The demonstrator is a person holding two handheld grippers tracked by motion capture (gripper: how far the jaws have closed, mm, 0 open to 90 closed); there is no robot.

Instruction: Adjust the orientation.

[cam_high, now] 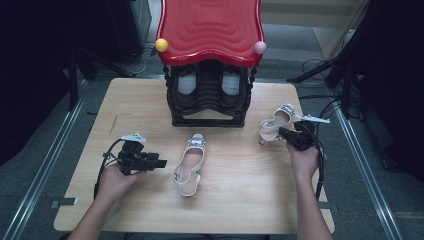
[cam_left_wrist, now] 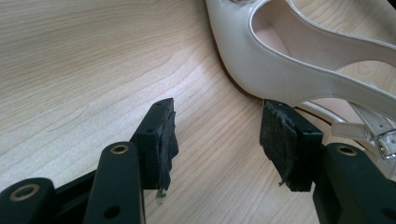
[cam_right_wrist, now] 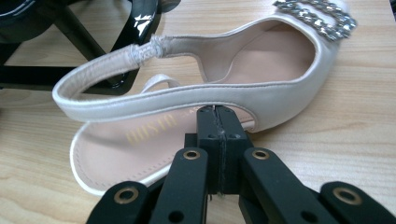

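Right gripper (cam_high: 285,133) pinches the right sandal's (cam_high: 276,121) side wall – left gripper (cam_high: 161,163) gapes wide beside the middle sandal (cam_high: 191,161) on the tabletop (cam_high: 140,105).

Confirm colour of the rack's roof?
Glossy red, on the rack's roof, with a yellow ball and a pink ball at its corners. The high view shows it best.
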